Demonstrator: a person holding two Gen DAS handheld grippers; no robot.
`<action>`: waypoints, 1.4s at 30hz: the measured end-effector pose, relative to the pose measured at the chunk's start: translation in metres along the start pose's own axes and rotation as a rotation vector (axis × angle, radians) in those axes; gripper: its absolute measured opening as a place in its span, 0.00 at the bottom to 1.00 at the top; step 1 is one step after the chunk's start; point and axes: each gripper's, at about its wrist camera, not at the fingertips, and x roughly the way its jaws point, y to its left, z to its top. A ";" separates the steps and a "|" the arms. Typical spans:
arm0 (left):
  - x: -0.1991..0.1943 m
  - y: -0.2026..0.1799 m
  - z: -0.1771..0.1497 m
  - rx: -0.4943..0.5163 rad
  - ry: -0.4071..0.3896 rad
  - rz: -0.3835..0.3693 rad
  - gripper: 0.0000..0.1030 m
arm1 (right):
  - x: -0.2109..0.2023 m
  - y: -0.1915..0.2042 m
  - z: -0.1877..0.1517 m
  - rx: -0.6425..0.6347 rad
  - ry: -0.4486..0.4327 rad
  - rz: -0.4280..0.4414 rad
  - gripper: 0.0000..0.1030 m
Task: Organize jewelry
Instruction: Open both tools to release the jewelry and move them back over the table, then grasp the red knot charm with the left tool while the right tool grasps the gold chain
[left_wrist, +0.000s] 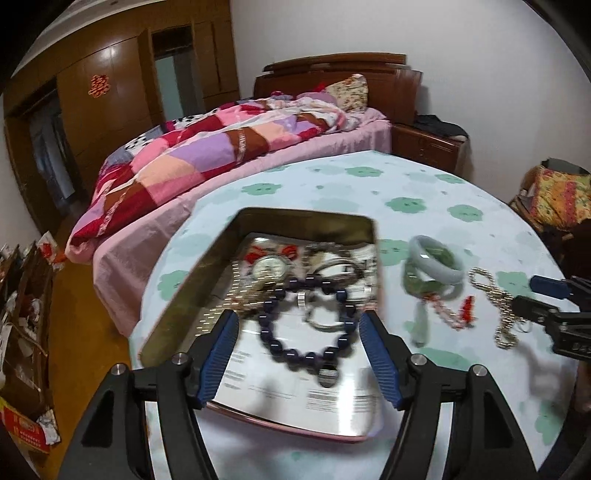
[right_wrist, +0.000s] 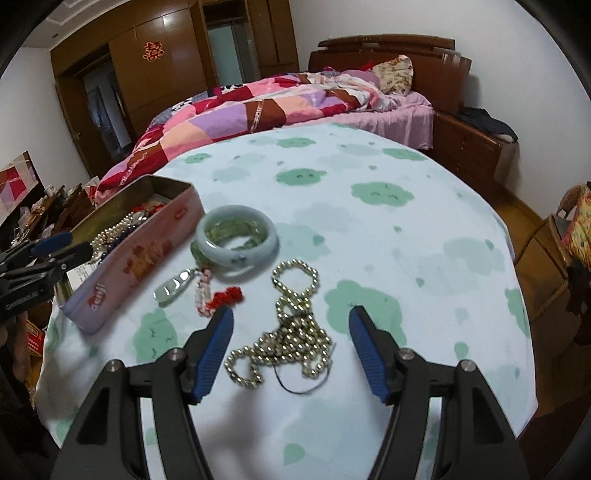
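Currently both claws spread, nothing clamped.

Left claw (left_wrist: 297, 321): blue pads wide apart, hovering over open tin (left_wrist: 207, 258) on tabletop (right_wrist: 388, 229). Dark bead bracelet (left_wrist: 306, 325) lying in tin, framed between the pads in left wrist view, not gripped. Behind it in the tin: wristwatch (left_wrist: 266, 266), silver bangles, pale bead strands, red bits, all piled loosely. Printed paper lining tin floor. Blurred, so finer items not readable.

Right claw (right_wrist: 291, 325): pads apart, poised above gold bead chain (right_wrist: 291, 332), which lies heaped on the cloud-print cloth; no contact visible. Thin dark cord looped at near end of chain. Chain's far loop reaching toward stacked jade bangles (right_wrist: 236, 240).

Just left of chain: red tassel charm (right_wrist: 221, 295) and pale jade pendant (right_wrist: 173, 288), touching or nearly touching bangles. Bangles sitting just beside tin's pink side wall, outside it.

Tin at left edge of tabletop, loose pieces to its right, centre-left. Far half of tabletop bare cloth only.

Beyond tabletop: bed (right_wrist: 388, 118) with patchwork quilt (right_wrist: 240, 110), floral pillow, wooden headboard. Wooden wardrobe (right_wrist: 159, 74) at far wall with red paper cutout on door.
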 end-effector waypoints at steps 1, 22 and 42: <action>-0.001 -0.005 0.000 0.009 -0.002 -0.012 0.66 | 0.000 -0.001 -0.001 0.000 0.000 -0.002 0.67; 0.001 -0.072 0.004 0.135 0.029 -0.089 0.66 | 0.012 -0.009 -0.011 -0.025 0.054 -0.020 0.20; 0.036 -0.121 0.004 0.202 0.097 -0.198 0.66 | 0.003 -0.027 -0.018 -0.023 0.008 -0.074 0.18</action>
